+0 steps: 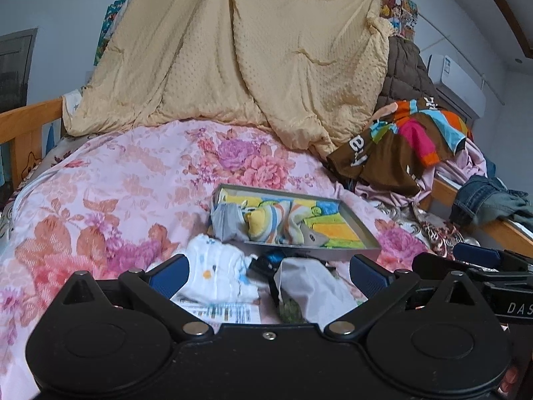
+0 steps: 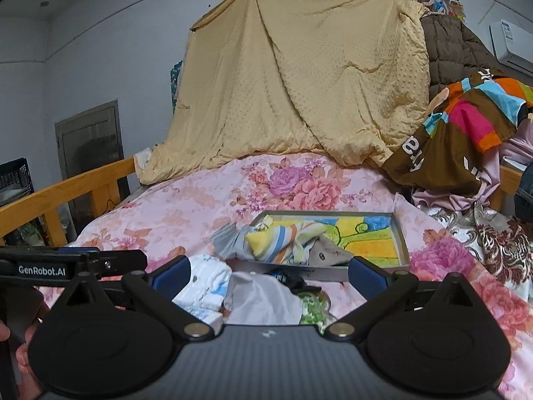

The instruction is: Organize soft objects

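Note:
A grey tray with a colourful liner lies on the floral bedspread. In it are a grey cloth, a striped yellow cloth and a small grey piece. In front of the tray lie a white patterned cloth, a pale grey cloth, a black-blue item and a green patterned bit. My left gripper is open above these loose cloths. My right gripper is open above them too, empty.
A yellow quilt hangs at the head of the bed. A pile of clothes with a brown multicoloured garment lies right. Wooden bed rails run on the left. Jeans hang on the right rail.

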Demonstrator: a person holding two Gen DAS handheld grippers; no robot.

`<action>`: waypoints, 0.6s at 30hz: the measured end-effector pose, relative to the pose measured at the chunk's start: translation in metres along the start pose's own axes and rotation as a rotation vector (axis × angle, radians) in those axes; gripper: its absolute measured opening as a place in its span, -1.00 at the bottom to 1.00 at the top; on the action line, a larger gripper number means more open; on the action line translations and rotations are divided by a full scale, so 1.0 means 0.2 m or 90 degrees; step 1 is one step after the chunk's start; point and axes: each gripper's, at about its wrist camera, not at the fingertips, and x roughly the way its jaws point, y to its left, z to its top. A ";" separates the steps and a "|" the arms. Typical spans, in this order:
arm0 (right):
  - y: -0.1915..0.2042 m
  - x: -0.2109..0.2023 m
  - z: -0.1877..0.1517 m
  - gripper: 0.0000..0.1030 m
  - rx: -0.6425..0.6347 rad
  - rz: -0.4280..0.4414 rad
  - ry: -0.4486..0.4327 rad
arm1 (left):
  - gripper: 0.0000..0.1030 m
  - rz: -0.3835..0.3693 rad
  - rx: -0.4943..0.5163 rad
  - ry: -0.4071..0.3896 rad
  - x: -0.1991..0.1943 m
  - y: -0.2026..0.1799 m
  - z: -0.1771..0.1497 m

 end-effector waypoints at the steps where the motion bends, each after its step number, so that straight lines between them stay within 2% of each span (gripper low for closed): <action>1: 0.00 -0.01 -0.01 0.99 -0.002 -0.002 0.003 | 0.98 0.002 -0.001 0.006 -0.01 0.00 -0.01; 14: 0.08 -0.05 -0.13 0.99 -0.055 -0.012 0.066 | 0.98 0.030 0.003 0.116 -0.05 0.04 -0.11; 18: 0.11 -0.04 -0.15 0.99 -0.076 -0.014 0.086 | 0.98 0.038 0.003 0.137 -0.05 0.04 -0.13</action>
